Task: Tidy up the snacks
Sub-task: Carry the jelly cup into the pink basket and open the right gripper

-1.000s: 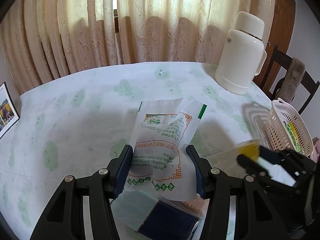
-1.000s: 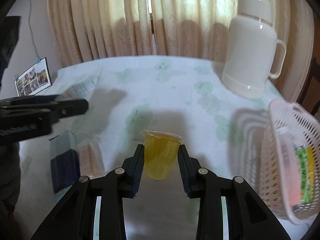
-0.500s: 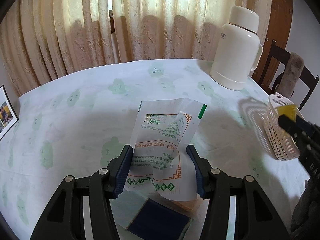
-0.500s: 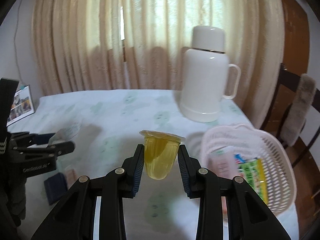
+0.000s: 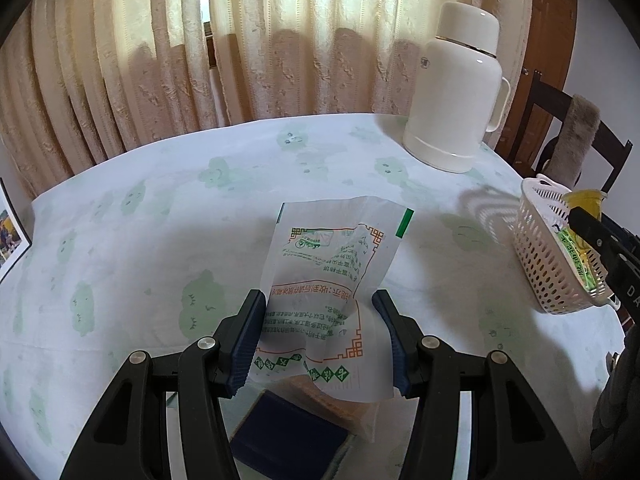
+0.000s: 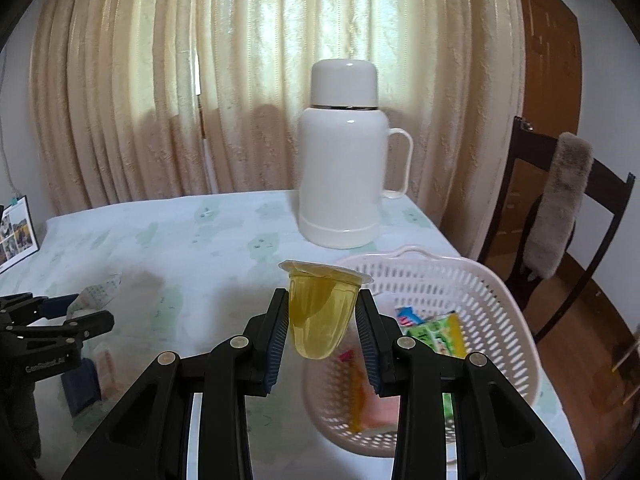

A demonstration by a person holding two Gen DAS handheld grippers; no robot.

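Note:
My left gripper [image 5: 319, 312] is shut on a white snack packet [image 5: 332, 280] with green and orange print, held above the table. Under it lie a dark blue packet [image 5: 288, 438] and a tan one [image 5: 320, 394]. My right gripper [image 6: 323, 320] is shut on a yellow jelly cup [image 6: 322, 312], held over the near rim of the pale pink basket [image 6: 480, 280]. The basket holds a green packet [image 6: 440, 334], an orange one [image 6: 356, 392] and a pink one. In the left wrist view the basket [image 5: 540, 264] stands at the right with the jelly cup [image 5: 584, 202] above it.
A tall white thermos jug [image 6: 344, 160] stands behind the basket near the curtain. A dark wooden chair [image 6: 560, 216] with a grey furry cover is off the table's right side. A photo frame [image 6: 16, 236] leans at the far left. The tablecloth [image 5: 160, 240] is pale with green prints.
My right gripper has carried the jelly cup up and to the right, from the open table to over the basket. The left gripper with its packet has shifted only slightly.

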